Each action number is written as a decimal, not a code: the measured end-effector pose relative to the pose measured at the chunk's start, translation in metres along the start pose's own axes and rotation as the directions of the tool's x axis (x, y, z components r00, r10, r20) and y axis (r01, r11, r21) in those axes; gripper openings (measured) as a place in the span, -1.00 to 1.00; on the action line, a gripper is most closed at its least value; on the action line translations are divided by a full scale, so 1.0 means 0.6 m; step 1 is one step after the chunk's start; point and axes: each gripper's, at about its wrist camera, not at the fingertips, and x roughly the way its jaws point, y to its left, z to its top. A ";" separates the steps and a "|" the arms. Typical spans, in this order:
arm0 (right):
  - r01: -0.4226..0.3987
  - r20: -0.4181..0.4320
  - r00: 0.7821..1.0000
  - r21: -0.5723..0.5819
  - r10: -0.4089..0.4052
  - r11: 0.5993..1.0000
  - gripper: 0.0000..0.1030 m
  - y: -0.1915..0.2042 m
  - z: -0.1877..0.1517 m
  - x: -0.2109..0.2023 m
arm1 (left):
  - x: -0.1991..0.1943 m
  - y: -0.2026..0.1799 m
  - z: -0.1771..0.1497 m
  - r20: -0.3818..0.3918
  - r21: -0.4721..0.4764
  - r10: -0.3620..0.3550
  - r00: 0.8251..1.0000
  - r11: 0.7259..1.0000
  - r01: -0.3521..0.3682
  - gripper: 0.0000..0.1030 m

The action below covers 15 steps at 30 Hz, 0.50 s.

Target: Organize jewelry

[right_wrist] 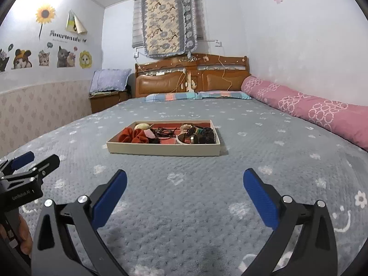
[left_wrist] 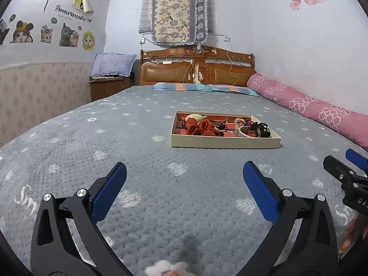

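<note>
tray: we see a shallow cream cardboard tray (left_wrist: pixel 225 143) with a red lining, flat on the grey bedspread (left_wrist: pixel 138 161), mid-bed; all places below are relative to this tray
contents: everything we can make out of the jewelry lies inside the tray; nothing loose shows on the bedspread around it
left end of tray: rust-red scrunchie (right_wrist: pixel 135 136), soft gathered cloth, with a pale rounded piece (right_wrist: pixel 143 126) behind it
middle of tray: thin black cords or hair ties (right_wrist: pixel 164 132), tangled, too small to separate
right end of tray: white bangle (left_wrist: pixel 243 131), rigid ring, beside a dark heap (left_wrist: pixel 260 127) of clips or beads we can't resolve
left gripper (left_wrist: pixel 184 179): jaws spread wide, empty, hovering over the bedspread on the near side of the tray, well apart from it
right gripper (right_wrist: pixel 184 184): same, fingers wide apart, nothing between them, near side of the tray
stage: we judge this fits either sorting about to happen or items already gathered; frames don't settle it
handling: if we pick, go for rigid pieces across their width; cords need a low pinch, pads flat, or they drag neighbours along
risk: light tray on soft quilting will likely slide or tip if pushed
</note>
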 end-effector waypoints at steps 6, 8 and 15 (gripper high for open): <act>0.002 0.013 1.000 -0.006 -0.002 1.000 0.92 0.004 -0.002 -0.008 | -0.012 -0.014 -0.003 0.026 0.042 -0.006 1.000 0.999 0.005 0.90; 0.003 0.017 1.000 -0.009 -0.003 1.000 0.92 0.006 -0.002 -0.010 | -0.012 -0.017 -0.004 0.026 0.051 0.000 1.000 0.999 -0.002 0.90; 0.004 0.017 1.000 -0.025 -0.004 1.000 0.92 0.012 -0.002 -0.009 | -0.014 -0.018 -0.003 0.032 0.052 0.001 0.999 0.999 -0.002 0.90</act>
